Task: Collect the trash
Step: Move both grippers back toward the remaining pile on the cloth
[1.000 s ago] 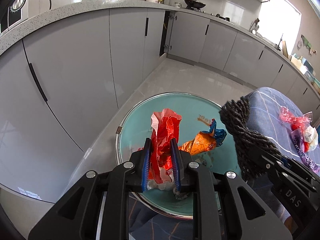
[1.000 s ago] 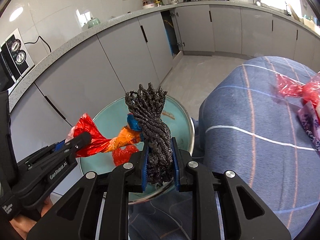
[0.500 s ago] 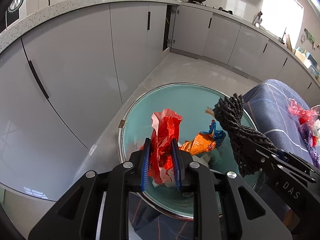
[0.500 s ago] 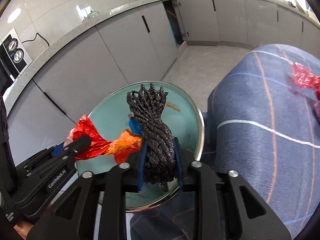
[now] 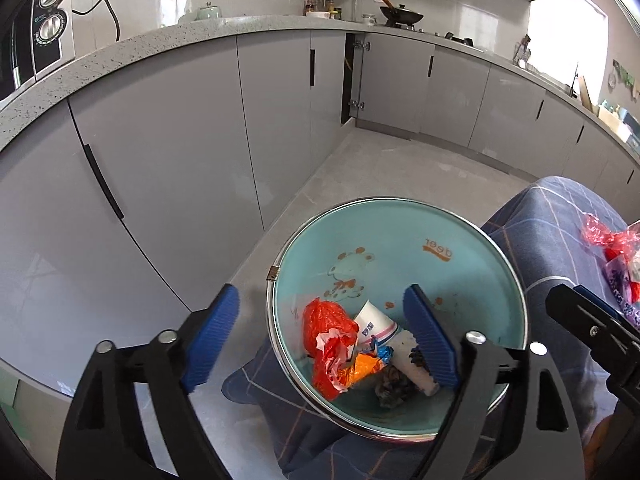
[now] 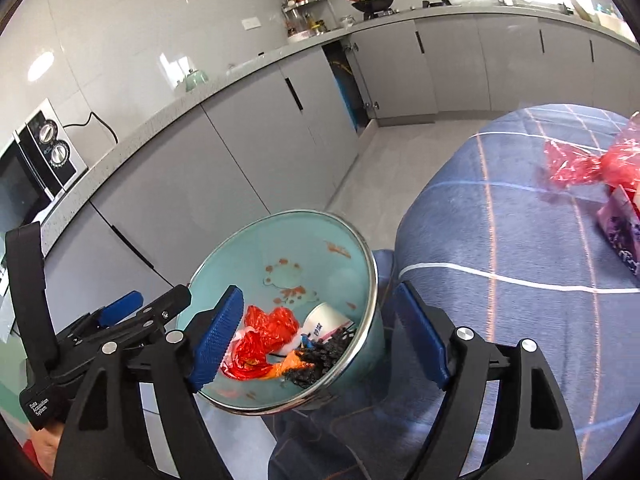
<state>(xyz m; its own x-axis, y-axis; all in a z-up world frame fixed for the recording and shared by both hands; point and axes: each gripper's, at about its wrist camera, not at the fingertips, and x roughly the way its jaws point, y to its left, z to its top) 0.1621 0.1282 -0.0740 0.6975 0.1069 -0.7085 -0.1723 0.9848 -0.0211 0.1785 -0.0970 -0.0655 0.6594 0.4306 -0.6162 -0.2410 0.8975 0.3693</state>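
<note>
A turquoise bin (image 5: pixel 400 232) with a metal rim stands on the floor beside the table. At its bottom lie a red wrapper (image 5: pixel 324 332), an orange wrapper (image 5: pixel 362 368), a paper cup (image 5: pixel 378 326) and a black rope bundle (image 5: pixel 394 386). My left gripper (image 5: pixel 320 294) hovers over the bin, jaws opening wide, nothing between the pads. My right gripper (image 6: pixel 319 290) is above the same bin (image 6: pixel 304 248), jaws also opening and empty. Below it lie the rope bundle (image 6: pixel 320 360) and red wrapper (image 6: pixel 264 340). The left gripper (image 6: pixel 154 304) shows at the left.
A table under a blue checked cloth (image 6: pixel 520 240) sits right of the bin, with a red plastic bag (image 6: pixel 580 160) and a purple packet (image 6: pixel 624 232) on it. Grey kitchen cabinets (image 5: pixel 180 160) run behind and to the left. Grey floor (image 5: pixel 400 160) stretches beyond.
Both grippers opened. The red wrapper left the left gripper and the black rope bundle left the right one; both now lie in the bin.
</note>
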